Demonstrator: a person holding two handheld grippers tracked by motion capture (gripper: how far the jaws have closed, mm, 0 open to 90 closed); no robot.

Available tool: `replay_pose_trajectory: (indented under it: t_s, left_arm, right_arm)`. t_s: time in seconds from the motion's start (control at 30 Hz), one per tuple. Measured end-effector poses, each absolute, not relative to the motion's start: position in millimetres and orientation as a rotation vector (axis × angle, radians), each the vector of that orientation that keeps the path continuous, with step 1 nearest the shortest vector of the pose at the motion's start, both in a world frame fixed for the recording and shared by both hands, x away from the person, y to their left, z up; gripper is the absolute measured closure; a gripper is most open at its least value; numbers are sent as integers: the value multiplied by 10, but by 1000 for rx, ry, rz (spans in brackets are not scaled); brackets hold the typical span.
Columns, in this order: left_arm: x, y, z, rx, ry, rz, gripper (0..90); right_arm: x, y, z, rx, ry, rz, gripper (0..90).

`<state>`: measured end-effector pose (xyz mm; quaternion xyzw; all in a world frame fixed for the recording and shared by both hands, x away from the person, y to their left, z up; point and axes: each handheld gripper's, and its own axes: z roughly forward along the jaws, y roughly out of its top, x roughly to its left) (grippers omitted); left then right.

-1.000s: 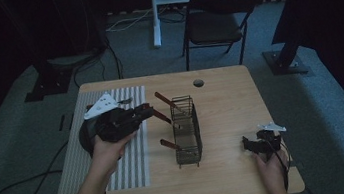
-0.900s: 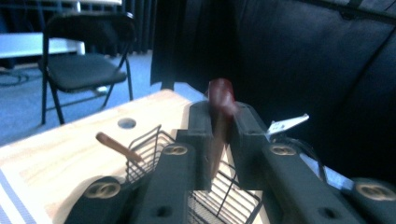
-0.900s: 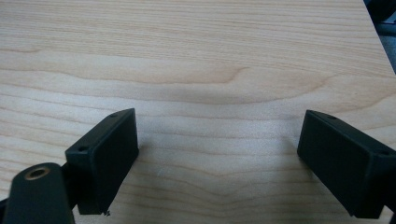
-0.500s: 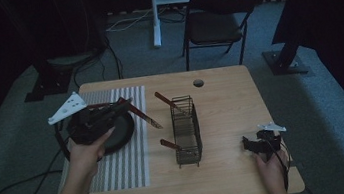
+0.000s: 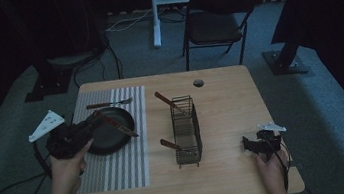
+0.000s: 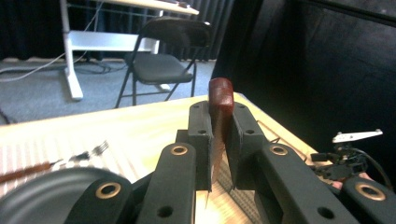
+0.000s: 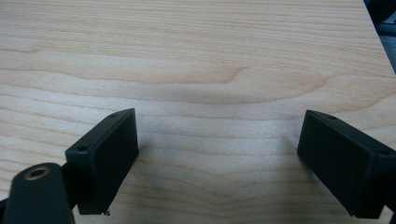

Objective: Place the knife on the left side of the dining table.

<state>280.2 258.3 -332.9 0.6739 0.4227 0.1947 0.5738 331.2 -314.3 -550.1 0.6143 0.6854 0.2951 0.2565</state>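
Knives: one (image 5: 116, 125) clamped, two (image 5: 170, 102) racked.

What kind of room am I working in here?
Probably a recording studio or lab, not a kitchen: black curtains hang round a carpeted floor, with a folding chair and cables beyond the wooden table.

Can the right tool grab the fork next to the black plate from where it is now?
Probably not. The right tool sits open at the table's near right corner, while the fork lies far across on the striped mat, beyond the black plate. The wire rack stands between them too.
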Motion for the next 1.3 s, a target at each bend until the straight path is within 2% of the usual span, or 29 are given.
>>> replay_pose_trajectory:
  t_s: [0.5, 0.8, 1.07, 1.3]
  left_arm:
    - [2605, 2644, -3900, 1541, 1141, 454, 822]
    - [2560, 2648, -4302, 1545, 1225, 373, 822]
    - [2470, 2723, -4381, 1494, 1248, 366, 813]
    - [2436, 2878, -4467, 1443, 1296, 367, 745]
  right_arm:
    - [3311, -3142, -5499, 1669, 1860, 800, 115]
    - [3312, -3142, -5499, 1669, 1859, 800, 114]
    - [3312, -3142, -5500, 1669, 1860, 800, 114]
    - [3312, -3142, -5499, 1669, 1860, 800, 114]
